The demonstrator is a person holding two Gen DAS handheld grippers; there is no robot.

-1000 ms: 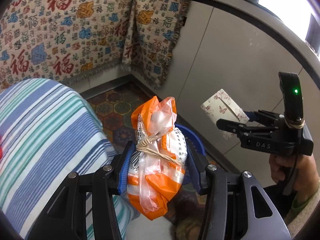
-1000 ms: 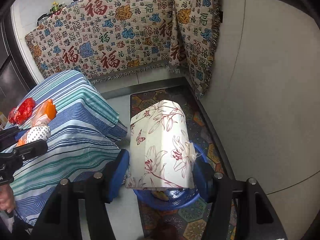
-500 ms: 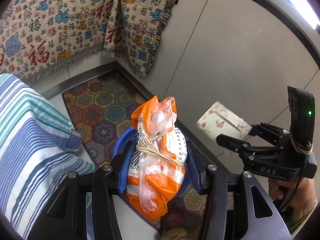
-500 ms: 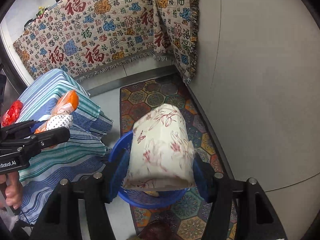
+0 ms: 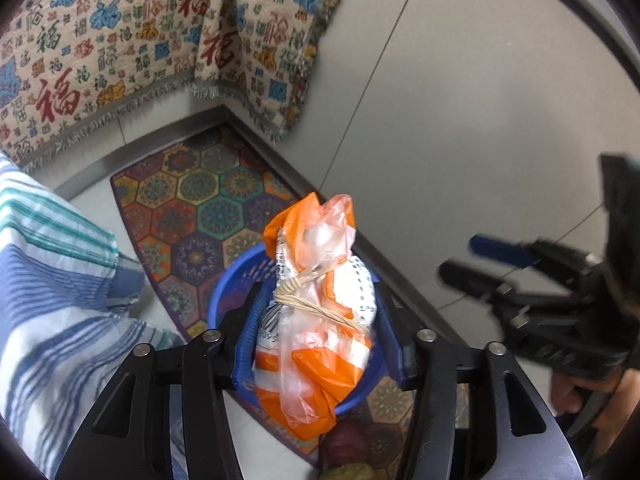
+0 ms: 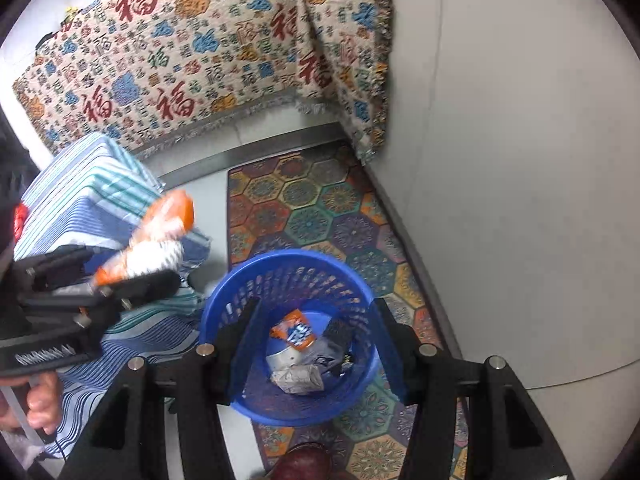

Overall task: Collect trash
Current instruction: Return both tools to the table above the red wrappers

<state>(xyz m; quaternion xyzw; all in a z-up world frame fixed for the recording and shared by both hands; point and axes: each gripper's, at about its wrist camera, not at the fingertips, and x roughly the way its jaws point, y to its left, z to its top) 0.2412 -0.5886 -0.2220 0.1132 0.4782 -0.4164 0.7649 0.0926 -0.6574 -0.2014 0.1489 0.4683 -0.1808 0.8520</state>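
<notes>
In the left wrist view, an orange-and-white crinkled plastic bag tied at the neck with pale string (image 5: 316, 312) is seen gripped between the blue-padded fingers of the left claw (image 5: 318, 334), which is closed on its middle. The knotted top of the bag stands up past the fingertips and its lower end hangs below them. Directly behind and beneath the bag, the round blue perforated plastic basket (image 5: 228, 292) is seen on a multicoloured hexagon-patterned floor mat (image 5: 188, 204). A blue-and-teal striped cloth (image 5: 56, 300) is draped at the left, and a beige fringed textile printed with red characters (image 5: 132, 44) hangs on the wall behind. At the right edge, the right claw (image 5: 468, 258) is shown blurred, with its jaws parted and nothing between them.

In the right wrist view, the blue basket (image 6: 288, 270) is framed between the widely spread fingers of the right claw (image 6: 316, 344), which holds nothing. Inside the basket, an orange-and-blue wrapper (image 6: 294, 330), crumpled whitish paper (image 6: 298, 378) and some dark scraps are seen lying on the bottom. The mat (image 6: 320, 208) is spread under the basket beside a plain grey wall panel (image 6: 512, 160). At the left, the tied bag (image 6: 154, 236) is seen clamped in the left claw (image 6: 132, 270), above the striped cloth (image 6: 80, 196) and just left of the basket's rim.
</notes>
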